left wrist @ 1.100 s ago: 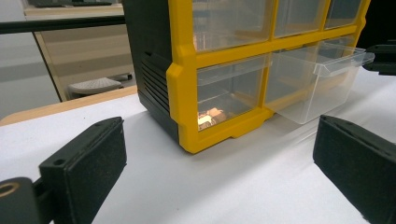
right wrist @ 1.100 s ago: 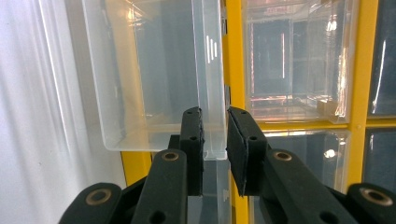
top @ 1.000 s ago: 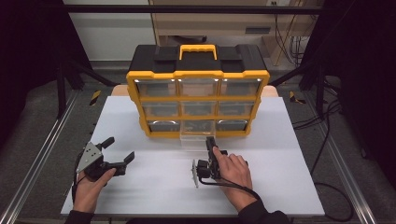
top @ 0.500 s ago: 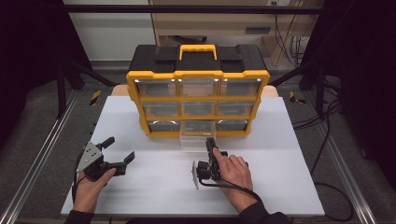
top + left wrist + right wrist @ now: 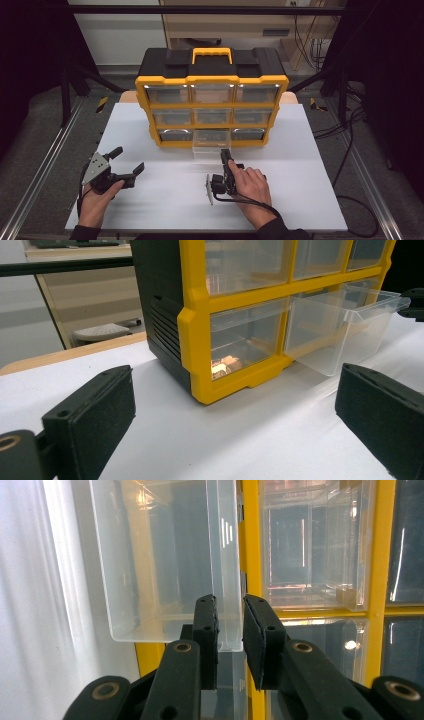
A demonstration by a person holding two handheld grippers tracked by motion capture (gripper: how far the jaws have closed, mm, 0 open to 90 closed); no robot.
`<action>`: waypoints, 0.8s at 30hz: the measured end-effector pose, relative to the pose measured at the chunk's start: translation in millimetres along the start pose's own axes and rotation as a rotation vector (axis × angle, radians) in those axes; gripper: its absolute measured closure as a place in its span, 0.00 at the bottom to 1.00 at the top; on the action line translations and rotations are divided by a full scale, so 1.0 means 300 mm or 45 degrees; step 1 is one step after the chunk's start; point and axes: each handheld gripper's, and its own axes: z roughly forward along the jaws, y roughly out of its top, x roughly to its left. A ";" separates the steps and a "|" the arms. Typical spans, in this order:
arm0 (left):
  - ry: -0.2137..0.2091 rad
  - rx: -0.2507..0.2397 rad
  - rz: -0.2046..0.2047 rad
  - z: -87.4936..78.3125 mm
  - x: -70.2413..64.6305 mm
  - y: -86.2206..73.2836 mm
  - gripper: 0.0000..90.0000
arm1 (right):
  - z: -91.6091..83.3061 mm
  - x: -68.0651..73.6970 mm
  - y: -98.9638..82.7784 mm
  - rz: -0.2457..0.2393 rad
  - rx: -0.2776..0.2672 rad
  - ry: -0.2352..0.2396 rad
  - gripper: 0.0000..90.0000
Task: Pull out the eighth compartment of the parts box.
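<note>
Left gripper: I hold it low over the near left part of the white table, jaws spread wide, nothing between them; in the left gripper view its pads frame the organizer's lower corner from well back.

Right gripper: I hold it just in front of the pulled-out drawer, turned on its side, jaws nearly together with a narrow slit between them; in the right gripper view the tips sit at the drawer's front lip, and I cannot tell whether they pinch it or only stand just before it.

Clear drawer: bottom row, middle bay, drawn partway out toward me over the table; it looks empty through its walls.

Yellow-and-black drawer organizer: stands upright near the far edge of the table, about midway along it, handle on top; its other eight drawers are flush in their bays.

Bottom-left drawer: shut, with something small and bright lying inside; I cannot tell what it is.

Done so far, as I judge it: the middle bottom drawer is open by about half its depth.

Left to do, as I judge it: either draw it clear of its bay or push it home; my left tool has no part yet.
</note>
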 end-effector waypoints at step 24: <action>0.001 0.002 0.000 0.000 0.000 0.000 0.03 | -0.018 0.003 -0.013 -0.006 -0.007 0.017 0.85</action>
